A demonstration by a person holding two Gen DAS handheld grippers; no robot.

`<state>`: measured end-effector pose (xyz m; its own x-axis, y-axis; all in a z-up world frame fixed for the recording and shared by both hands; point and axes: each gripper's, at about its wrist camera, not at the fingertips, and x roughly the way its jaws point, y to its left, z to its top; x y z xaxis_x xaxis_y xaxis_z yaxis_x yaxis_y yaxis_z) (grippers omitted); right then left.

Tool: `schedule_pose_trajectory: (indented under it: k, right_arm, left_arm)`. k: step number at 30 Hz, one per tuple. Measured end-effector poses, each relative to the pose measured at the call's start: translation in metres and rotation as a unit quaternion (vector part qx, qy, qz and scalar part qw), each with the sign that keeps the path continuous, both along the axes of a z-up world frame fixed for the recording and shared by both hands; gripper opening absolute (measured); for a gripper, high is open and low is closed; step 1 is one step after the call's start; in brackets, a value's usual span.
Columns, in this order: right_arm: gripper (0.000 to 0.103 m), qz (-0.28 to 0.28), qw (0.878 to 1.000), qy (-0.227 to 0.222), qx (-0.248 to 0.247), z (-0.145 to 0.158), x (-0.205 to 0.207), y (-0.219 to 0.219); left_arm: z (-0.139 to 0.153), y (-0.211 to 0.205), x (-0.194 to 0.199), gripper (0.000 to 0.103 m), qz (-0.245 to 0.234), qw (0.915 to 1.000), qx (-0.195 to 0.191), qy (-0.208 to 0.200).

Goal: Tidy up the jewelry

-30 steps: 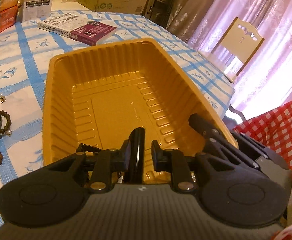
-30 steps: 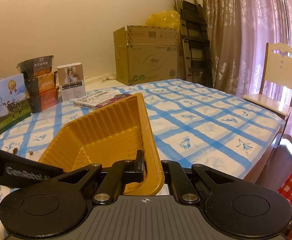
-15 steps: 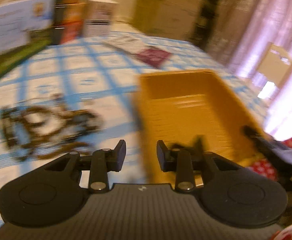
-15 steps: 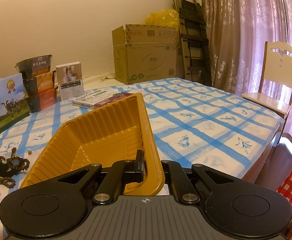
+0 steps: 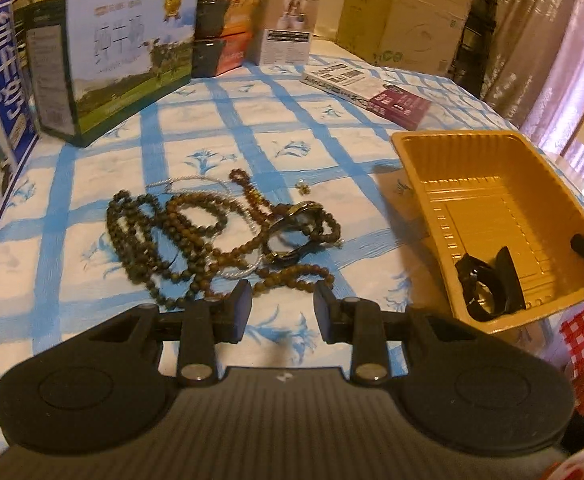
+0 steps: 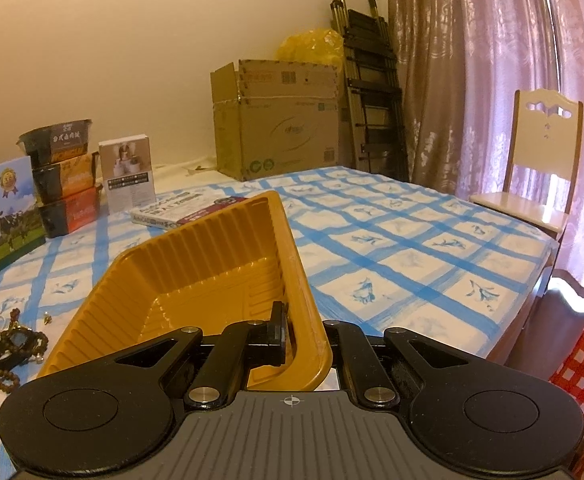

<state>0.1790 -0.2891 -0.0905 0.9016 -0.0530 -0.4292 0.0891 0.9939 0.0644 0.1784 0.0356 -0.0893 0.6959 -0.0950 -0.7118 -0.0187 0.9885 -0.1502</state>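
From the left wrist camera, the left gripper point(image 5: 279, 306) hangs over the blue-checked tablecloth point(image 5: 332, 136) with its jaws apart and nothing between them. Just beyond the fingertips, toward 12 o'clock, lies a tangled heap of bead strands point(image 5: 180, 232), dark and brown, with a thin silver chain point(image 5: 236, 270) looped through it and a round metal-rimmed piece point(image 5: 292, 232) on its 3 o'clock side. A tiny gold trinket point(image 5: 303, 187) sits apart, a little farther back. Over at 3 o'clock stands the golden plastic tray point(image 5: 492, 184); in its near corner lies a black watch point(image 5: 488, 284). One black finger of the other gripper shows at the tray's near right rim. At 10 o'clock stands a milk carton box point(image 5: 128, 60), and at 1 o'clock a book point(image 5: 366, 90) lies flat.

From the right wrist camera, the right gripper point(image 6: 306, 336) is clamped on the golden tray's near right wall, one finger inside and one outside. The bead heap peeks in at 9 o'clock, on the cloth beside the tray. Behind the table, at 12 o'clock, sits a cardboard box point(image 6: 280, 120), with a folded ladder point(image 6: 372, 92) next to it and a pale wooden chair point(image 6: 540, 168) at 2 o'clock by the curtains point(image 6: 492, 60).
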Motion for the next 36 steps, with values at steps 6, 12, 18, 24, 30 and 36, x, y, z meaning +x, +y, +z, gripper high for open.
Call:
schedule_pose_trajectory:
  k: [6, 12, 18, 24, 30, 36]
  right_arm:
    - [0.006, -0.002, 1.000, 0.006, 0.006, -0.001, 0.008, 0.000]
    - [0.006, -0.003, 1.000, 0.011, 0.012, -0.003, 0.013, -0.004]
    - [0.006, -0.004, 1.000, 0.013, 0.018, -0.005, 0.015, -0.007]
    - [0.007, -0.004, 1.000, 0.014, 0.021, -0.006, 0.016, -0.007]
    - [0.007, -0.006, 1.000, 0.016, 0.026, -0.008, 0.019, -0.007]
    - [0.007, -0.006, 1.000, 0.016, 0.026, -0.008, 0.019, -0.008]
  left_arm:
    - [-0.012, -0.023, 0.022, 0.029, -0.048, 0.9988, 0.005, -0.003]
    - [-0.038, -0.047, 0.053, 0.029, -0.078, 0.9964, 0.030, 0.010]
    - [-0.051, -0.055, 0.074, 0.029, -0.083, 0.9950, 0.054, 0.005]
    - [-0.056, -0.061, 0.084, 0.029, -0.089, 0.9934, 0.072, -0.008]
    - [-0.057, -0.062, 0.085, 0.027, -0.096, 0.9921, 0.079, -0.015]
    - [-0.058, -0.066, 0.083, 0.015, -0.111, 0.9903, 0.081, -0.019]
